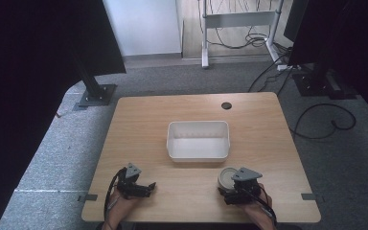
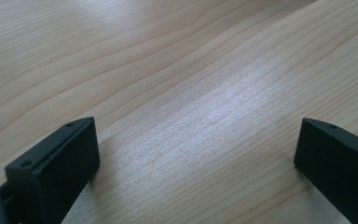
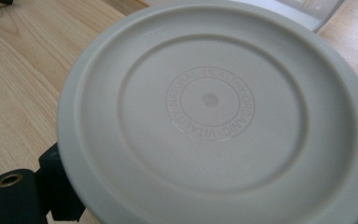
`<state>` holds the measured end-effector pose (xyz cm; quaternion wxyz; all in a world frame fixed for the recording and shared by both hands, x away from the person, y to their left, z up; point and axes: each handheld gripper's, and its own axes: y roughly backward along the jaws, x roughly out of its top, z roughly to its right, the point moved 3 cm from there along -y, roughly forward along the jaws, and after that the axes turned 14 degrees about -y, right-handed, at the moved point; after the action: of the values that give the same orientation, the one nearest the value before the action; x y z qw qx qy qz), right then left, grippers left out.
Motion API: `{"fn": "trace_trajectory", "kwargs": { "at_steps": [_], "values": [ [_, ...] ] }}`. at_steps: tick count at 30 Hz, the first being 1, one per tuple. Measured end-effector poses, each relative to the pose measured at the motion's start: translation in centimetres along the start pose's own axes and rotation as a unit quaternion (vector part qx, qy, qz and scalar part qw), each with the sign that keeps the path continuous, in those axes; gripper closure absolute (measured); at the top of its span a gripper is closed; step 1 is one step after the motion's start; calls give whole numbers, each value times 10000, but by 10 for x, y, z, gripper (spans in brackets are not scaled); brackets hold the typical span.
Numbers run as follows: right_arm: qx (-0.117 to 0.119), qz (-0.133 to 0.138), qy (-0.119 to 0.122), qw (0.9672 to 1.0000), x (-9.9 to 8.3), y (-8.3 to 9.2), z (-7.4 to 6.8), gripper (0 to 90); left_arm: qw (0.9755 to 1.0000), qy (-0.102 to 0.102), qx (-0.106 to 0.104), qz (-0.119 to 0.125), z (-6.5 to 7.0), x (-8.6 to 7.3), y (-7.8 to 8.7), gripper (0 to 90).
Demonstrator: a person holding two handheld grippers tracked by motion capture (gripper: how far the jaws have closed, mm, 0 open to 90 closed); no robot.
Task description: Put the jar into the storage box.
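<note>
A round container with a pale grey lid (image 1: 226, 176) stands near the table's front right, just in front of a white rectangular bin (image 1: 199, 139). My right gripper (image 1: 231, 188) is shut on the container. In the right gripper view the lid (image 3: 209, 107) shows close up with raised lettering around its centre, and it hides most of both jaws; a corner of the bin (image 3: 307, 9) shows behind it. My left gripper (image 1: 146, 188) rests at the front left of the table, open, with bare wood between its jaws (image 2: 196, 154).
The wooden table (image 1: 172, 115) has a round cable hole (image 1: 226, 105) at the back. The bin looks empty. Black stands (image 1: 96, 93) and loose cables (image 1: 326, 120) are on the grey carpet around the table.
</note>
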<state>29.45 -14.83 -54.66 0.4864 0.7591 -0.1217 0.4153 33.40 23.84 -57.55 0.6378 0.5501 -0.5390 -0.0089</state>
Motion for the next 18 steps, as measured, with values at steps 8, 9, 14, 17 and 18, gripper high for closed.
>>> {"fn": "trace_trajectory", "kwargs": {
  "at_steps": [8, 9, 14, 17, 18],
  "values": [
    [20, 6, -42, 10000, 8, -1, -1, 93, 10000, -2, 0, -1, 0, 0, 0, 0],
    [24, 12, -37, 10000, 9, -1, -1, 93, 10000, -2, 0, -1, 0, 0, 0, 0],
    [17, 56, 1, 10000, 17, -2, -3, 94, 10000, -2, 0, -1, 0, 0, 0, 0],
    [23, 63, -6, 10000, 21, -3, -4, 94, 10000, -2, 0, -1, 0, 0, 0, 0],
    [21, 67, 11, 10000, 22, -4, -4, 94, 10000, -3, 0, -2, 0, 0, 0, 0]
  ]
}}
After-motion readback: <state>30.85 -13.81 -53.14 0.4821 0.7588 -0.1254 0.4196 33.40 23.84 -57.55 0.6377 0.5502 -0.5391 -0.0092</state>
